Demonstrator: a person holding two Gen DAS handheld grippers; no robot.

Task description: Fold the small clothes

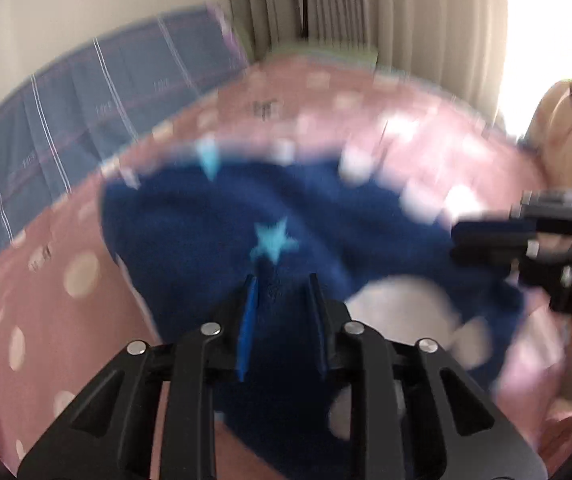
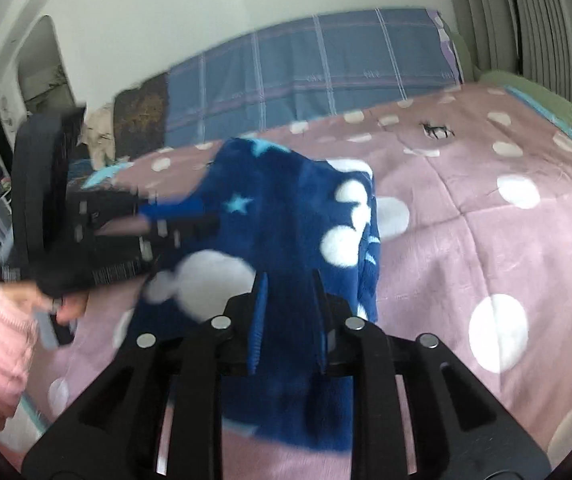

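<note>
Okay, both my left gripper [image 1: 281, 280] and right gripper [image 2: 290, 276] pinch the blue fleece [image 2: 286, 208], stretched sideways between them over the bed [image 2: 486, 200].

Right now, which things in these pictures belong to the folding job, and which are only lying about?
Belong to the job:
- blue fleece garment with stars and white spots
- left claw, shut on the garment
- right claw, shut on the garment
- pink dotted bedcover, the surface underneath

Only lying about:
- blue checked pillow
- curtain
- green fabric at the bed edge
</note>
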